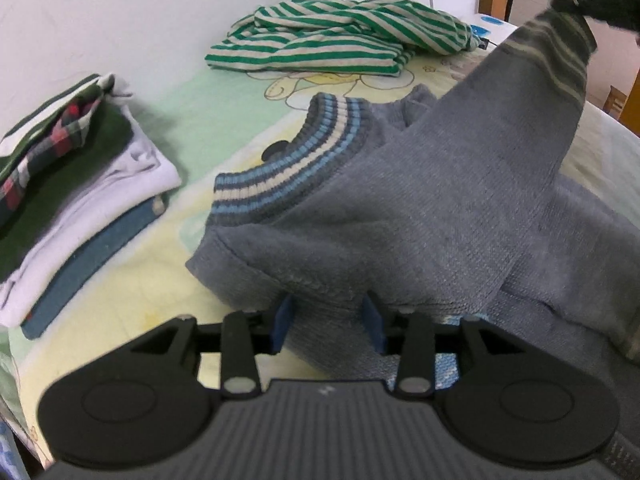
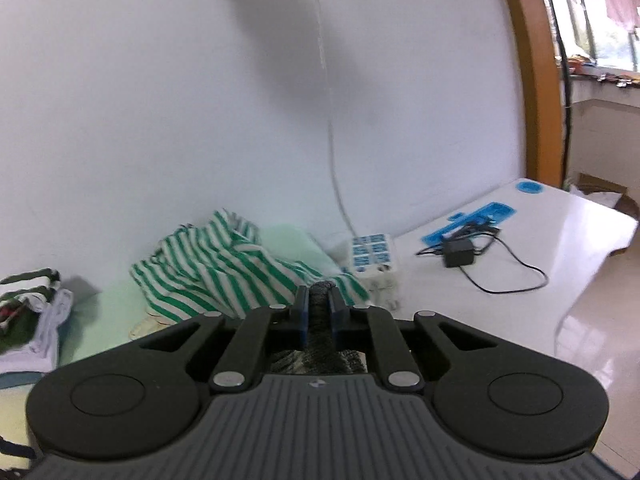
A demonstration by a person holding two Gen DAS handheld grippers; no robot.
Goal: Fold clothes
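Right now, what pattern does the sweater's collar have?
Grey collar with blue and cream stripes, clearest in the left wrist view.

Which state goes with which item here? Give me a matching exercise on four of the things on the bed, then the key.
Column one:
1. grey sweater
2. green striped garment
3. stack of clothes
4. sweater sleeve

Column two:
A. folded and piled at the left
B. lifted into the air by its cuff
C. crumpled, unfolded, by the wall
D. lying spread out, collar toward the wall

Pairs: 1-D, 2-C, 3-A, 4-B
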